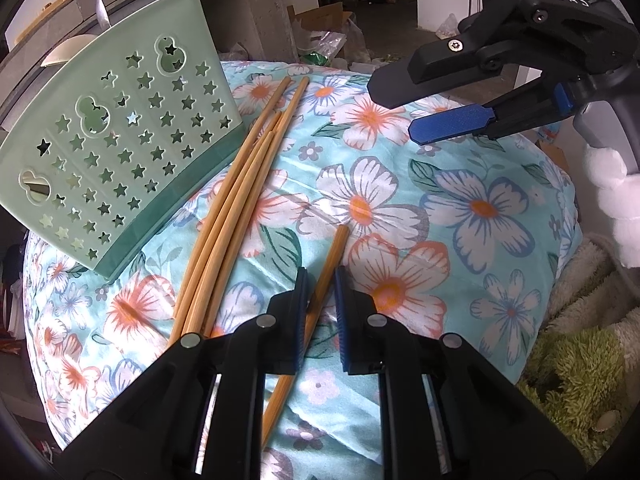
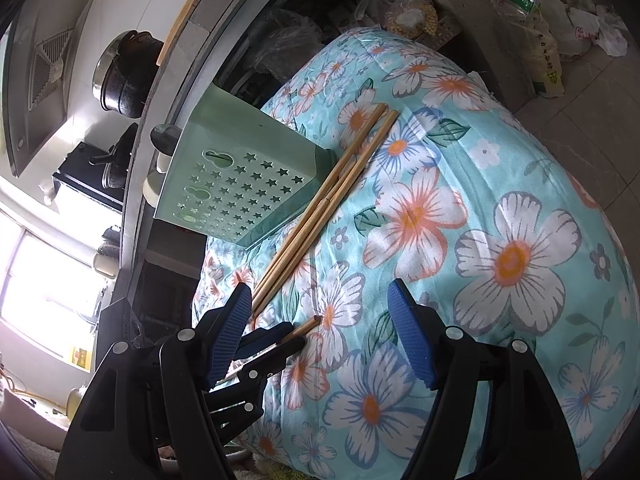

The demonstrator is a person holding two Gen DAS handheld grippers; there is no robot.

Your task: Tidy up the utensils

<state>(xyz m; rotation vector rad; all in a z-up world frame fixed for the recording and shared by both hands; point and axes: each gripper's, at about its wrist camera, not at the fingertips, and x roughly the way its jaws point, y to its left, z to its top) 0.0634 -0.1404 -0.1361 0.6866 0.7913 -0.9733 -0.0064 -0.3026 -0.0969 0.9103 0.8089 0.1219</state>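
Note:
A single bamboo chopstick (image 1: 338,244) runs between the blue pads of my left gripper (image 1: 320,276), which is shut on it low over the floral cloth (image 1: 440,220). The right wrist view shows the same left gripper (image 2: 300,336) with the chopstick's tip (image 2: 308,325) sticking out. Several more chopsticks (image 1: 240,184) lie in a bundle beside a pale green holder (image 1: 120,148) with star-shaped holes, tipped on its side. My right gripper (image 1: 394,108) hovers open at the upper right, holding nothing. In its own view the right gripper (image 2: 318,286) faces the bundle (image 2: 332,188) and the holder (image 2: 240,184).
The cloth (image 2: 500,200) covers a rounded, soft mound that drops off on all sides. A grey counter edge (image 2: 136,160) with a dark pot (image 2: 124,76) runs behind the holder. Fluffy white and green fabric (image 1: 580,360) lies to the right. Plastic bags (image 2: 532,12) sit on the floor beyond.

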